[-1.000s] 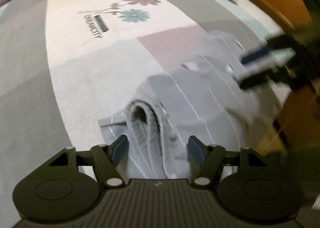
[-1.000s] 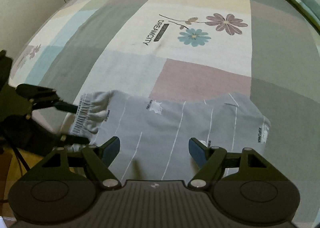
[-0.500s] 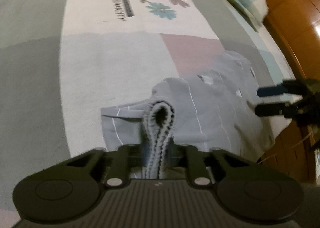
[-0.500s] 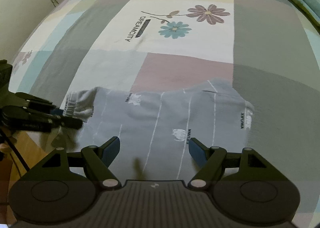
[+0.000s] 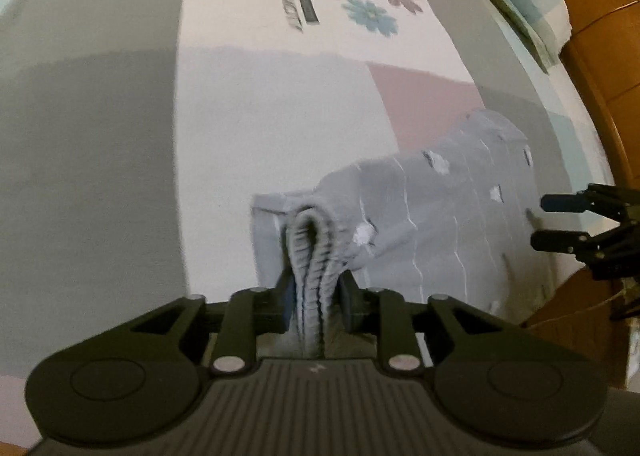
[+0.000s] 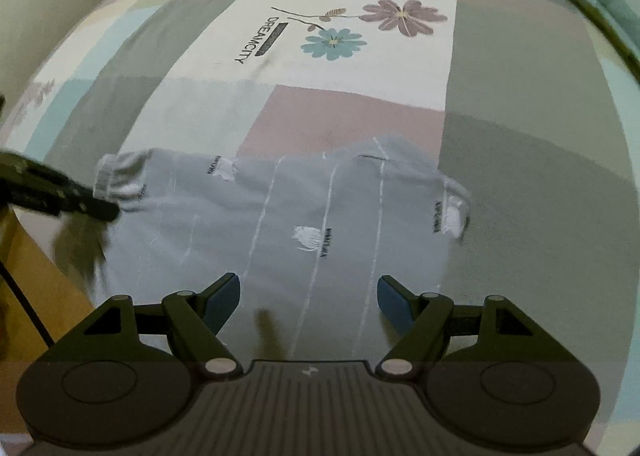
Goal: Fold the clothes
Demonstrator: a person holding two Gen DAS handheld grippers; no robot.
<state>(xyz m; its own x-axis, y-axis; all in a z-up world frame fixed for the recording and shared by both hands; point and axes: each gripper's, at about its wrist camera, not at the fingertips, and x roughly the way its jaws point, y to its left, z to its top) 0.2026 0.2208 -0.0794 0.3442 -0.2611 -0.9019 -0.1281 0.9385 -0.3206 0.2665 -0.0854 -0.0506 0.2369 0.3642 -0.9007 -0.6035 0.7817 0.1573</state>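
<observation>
One big bed [image 6: 520, 184] fills both views, its patchwork cover in flat blocks of grey, pink and cream with two printed flowers [image 6: 372, 28] up at twelve o'clock. Lying across the near edge of it is the task's piece, a pair of grey shorts [image 6: 320, 212], thin white stripes running down the cloth, small white logos dotted about. Soft, light jersey by the look of it, limp, sure to sag and crease wherever it isn't supported, so the thick ribbed waistband [image 5: 314, 248] looks the safest place to take hold, with a hem corner for the other side. And that's where the left hand-held gripper [image 5: 315, 302] is, clenched on the bunched elastic, the band looping up between its jaws at six o'clock in its own view. The right hand-held gripper [image 6: 309, 298] hangs released, jaws spread wide over the middle of the cloth, gripping nothing; a hem corner sits out at three o'clock [image 6: 452, 212].
</observation>
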